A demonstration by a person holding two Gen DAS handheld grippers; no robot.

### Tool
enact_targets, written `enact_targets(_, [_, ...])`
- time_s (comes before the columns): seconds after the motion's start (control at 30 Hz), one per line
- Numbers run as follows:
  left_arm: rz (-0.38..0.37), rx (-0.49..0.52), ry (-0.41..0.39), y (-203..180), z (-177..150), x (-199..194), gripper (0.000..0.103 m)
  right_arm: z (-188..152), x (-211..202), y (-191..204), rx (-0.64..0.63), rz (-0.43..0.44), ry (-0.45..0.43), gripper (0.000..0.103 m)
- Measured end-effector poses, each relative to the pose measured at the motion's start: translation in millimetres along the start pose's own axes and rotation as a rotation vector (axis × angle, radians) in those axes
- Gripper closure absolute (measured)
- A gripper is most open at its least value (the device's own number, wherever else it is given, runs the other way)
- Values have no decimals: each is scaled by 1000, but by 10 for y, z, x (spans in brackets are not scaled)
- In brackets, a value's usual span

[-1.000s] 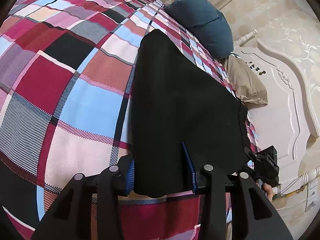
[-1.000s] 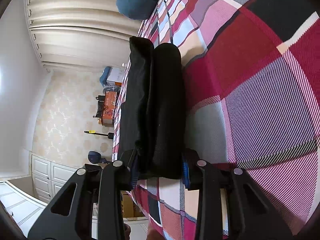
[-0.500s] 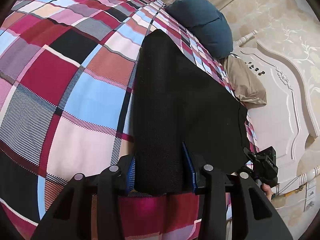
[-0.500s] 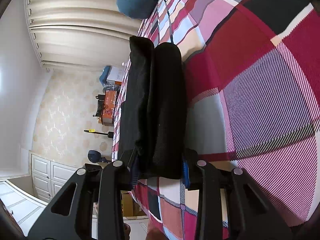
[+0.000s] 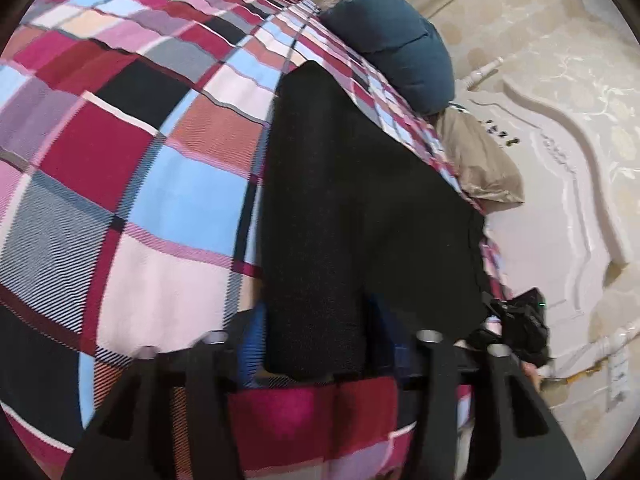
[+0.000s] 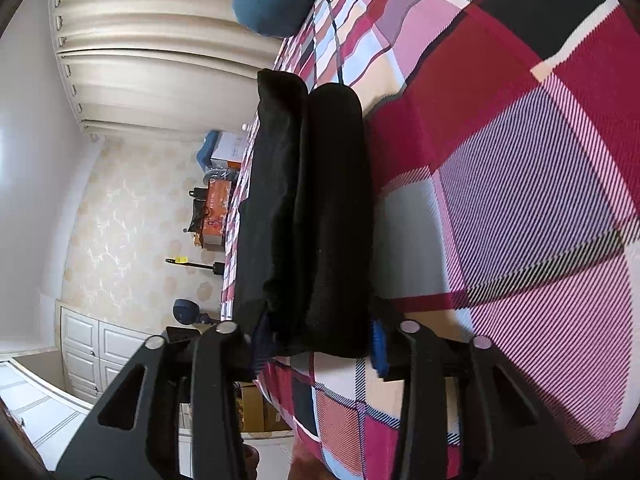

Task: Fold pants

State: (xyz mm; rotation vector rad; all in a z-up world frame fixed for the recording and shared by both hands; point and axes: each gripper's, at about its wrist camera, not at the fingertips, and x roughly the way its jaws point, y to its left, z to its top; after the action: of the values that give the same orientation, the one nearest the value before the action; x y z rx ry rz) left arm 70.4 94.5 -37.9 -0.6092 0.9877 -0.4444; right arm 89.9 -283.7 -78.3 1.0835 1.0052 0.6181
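here my left fingers (image 5: pixel 316 344) sit closed on the near edge of the black pants (image 5: pixel 360 200), blue pads pressed against the cloth on both sides. my right fingers (image 6: pixel 316 338) are likewise clamped on a thick folded end of the pants (image 6: pixel 320 208). the pants lie folded on the plaid bed (image 5: pixel 140 180), stretching away from both grips toward a blue pillow (image 5: pixel 400 44). a tan pillow (image 5: pixel 480 164) rests by the white headboard (image 5: pixel 560 208). curtains (image 6: pixel 160 40) hang beyond the bed.
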Motion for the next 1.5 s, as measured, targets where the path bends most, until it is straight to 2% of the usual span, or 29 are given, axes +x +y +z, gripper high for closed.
enact_targets(0.03, [-36,-21,-1,34,8,-20,24,2,-12,12,-5,-1,1,55])
enact_targets(0.1, [-105,-67,-16,112,38,-84,20,9,-67,62,-31,-10,-9,39])
enact_targets(0.13, [-128,-79,-20,148,67,-108,19,20,-105,90,-45,-12,-16,35])
enact_targets(0.2, [-143,-81,-28,193,144,-134,17,70,-182,152,-81,-40,-25,25])
enact_targets(0.3, [-116,-19,-31,204,342,-100,17,213,-245,203,-117,-112,-38,20])
enact_targets(0.47, [-111,33,-10,236,726,121,16,551,-135,194,-115,-120,-14,17])
enact_targets(0.63, [-140,24,25,267,1122,413,16,860,126,194,-133,-146,32,16])
enact_targets(0.8, [-123,90,64,143,1322,705,16,1133,356,223,-117,-88,55,16])
enact_targets(0.9, [-112,92,81,116,1389,857,16,1224,457,199,-90,-21,84,16])
enact_targets(0.93, [-114,94,82,106,1401,882,16,1239,489,198,-86,-5,94,17])
enact_targets(0.97, [-115,100,88,96,1414,908,16,1242,510,205,-87,-10,99,25])
enact_targets(1.0, [-112,105,95,100,1427,925,16,1253,541,225,-93,-25,108,42])
enact_targets(1.1, [-102,116,120,102,1462,966,16,1258,605,159,-90,-83,126,62])
enact_targets(1.17, [-102,120,126,100,1482,986,17,1275,582,84,-63,-62,120,68])
enact_targets(1.2, [-104,119,120,105,1486,985,22,1273,570,55,-55,-54,118,70])
enact_targets(1.23, [-84,124,110,110,1494,993,31,1268,563,36,-52,-50,116,70])
enact_targets(1.27, [-31,132,105,144,1492,1000,50,1256,546,30,-55,-48,113,71])
enact_targets(1.3, [-36,122,106,179,1495,999,54,1246,536,30,-56,-49,109,71])
enact_targets(1.4, [-67,83,98,287,1509,972,62,1230,501,68,-64,-62,98,72])
enact_targets(1.5, [-57,101,87,270,1494,968,63,1226,488,100,-78,-76,88,73])
